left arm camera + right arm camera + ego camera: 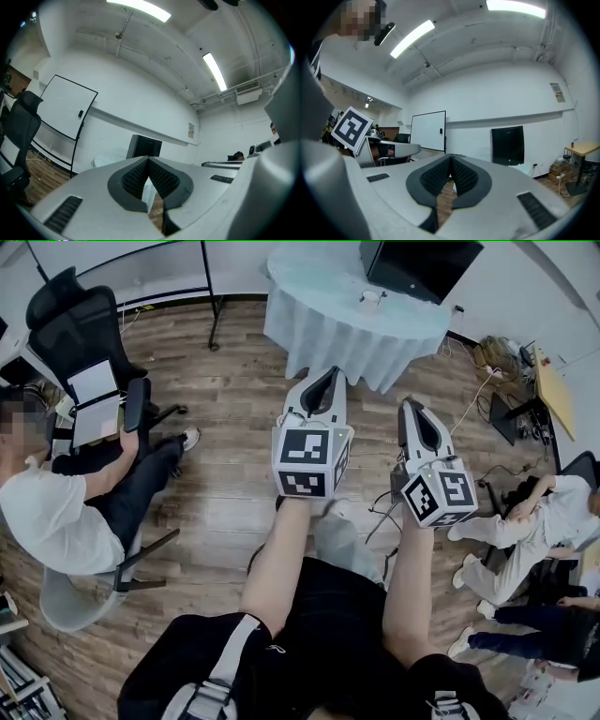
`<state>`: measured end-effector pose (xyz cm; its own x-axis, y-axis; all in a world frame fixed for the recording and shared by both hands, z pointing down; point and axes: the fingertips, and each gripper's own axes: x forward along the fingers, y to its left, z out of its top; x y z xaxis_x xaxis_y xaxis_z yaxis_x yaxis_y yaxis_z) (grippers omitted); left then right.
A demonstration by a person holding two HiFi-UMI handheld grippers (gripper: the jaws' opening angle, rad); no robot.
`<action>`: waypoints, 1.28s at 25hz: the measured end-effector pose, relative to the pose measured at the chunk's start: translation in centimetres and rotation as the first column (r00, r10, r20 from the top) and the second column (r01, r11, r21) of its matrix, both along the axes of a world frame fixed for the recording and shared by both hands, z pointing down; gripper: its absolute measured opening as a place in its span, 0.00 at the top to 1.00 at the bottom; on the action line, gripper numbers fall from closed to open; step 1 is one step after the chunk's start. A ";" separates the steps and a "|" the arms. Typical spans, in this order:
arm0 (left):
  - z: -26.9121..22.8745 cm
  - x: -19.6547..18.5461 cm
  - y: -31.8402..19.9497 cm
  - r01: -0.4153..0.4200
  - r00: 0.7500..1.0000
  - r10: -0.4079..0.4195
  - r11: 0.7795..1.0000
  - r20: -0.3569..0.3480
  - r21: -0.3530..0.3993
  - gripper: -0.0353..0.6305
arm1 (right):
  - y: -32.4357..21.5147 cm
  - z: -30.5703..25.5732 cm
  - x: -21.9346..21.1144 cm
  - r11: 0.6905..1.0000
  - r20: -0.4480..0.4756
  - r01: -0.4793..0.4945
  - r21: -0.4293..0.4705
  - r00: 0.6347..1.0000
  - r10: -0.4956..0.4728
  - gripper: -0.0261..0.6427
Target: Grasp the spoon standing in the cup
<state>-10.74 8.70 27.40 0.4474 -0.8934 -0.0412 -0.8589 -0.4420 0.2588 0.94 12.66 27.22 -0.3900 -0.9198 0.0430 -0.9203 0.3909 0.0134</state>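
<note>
Left gripper (pixel 330 372) and right gripper (pixel 410 405) were both clenched, pads meeting, nothing between them. The cup (pixel 372 300) stood on the round cloth-covered table (pixel 309 320), well ahead of both grippers, forward-right of the left one and forward-left of the right one. The left tip appeared the nearer. The spoon was too small to make out; its axis is presumed upright from the task wording. Bare wooden floor (pixel 234 418) lay open between grippers and table. A dark monitor (pixel 422 263) stood just behind the cup, limiting overshoot. Cables (pixel 473 404) lay off to the right
</note>
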 end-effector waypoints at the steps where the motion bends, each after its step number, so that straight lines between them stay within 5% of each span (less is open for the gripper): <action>1: 0.2 0.1 -0.3 0.001 1.000 -0.001 1.000 0.000 -0.003 0.94 | -0.3 0.3 -0.1 1.000 0.000 0.005 -0.004 1.000 -0.005 0.96; 10: 1.6 2.2 -3.9 -0.011 0.999 0.012 1.000 0.043 -0.023 0.94 | -4.7 1.7 1.7 1.000 0.053 0.012 -0.016 0.999 -0.011 0.96; 22: 5.5 9.7 -11.2 -0.059 0.992 0.070 0.992 0.107 -0.107 0.94 | -12.2 4.9 8.8 0.997 0.134 -0.024 -0.078 0.990 0.035 0.96; 32: 4.3 13.7 -18.4 -0.005 0.985 0.022 0.995 0.170 -0.097 0.94 | -20.3 3.9 13.1 0.998 0.229 0.039 -0.058 0.973 -0.025 0.96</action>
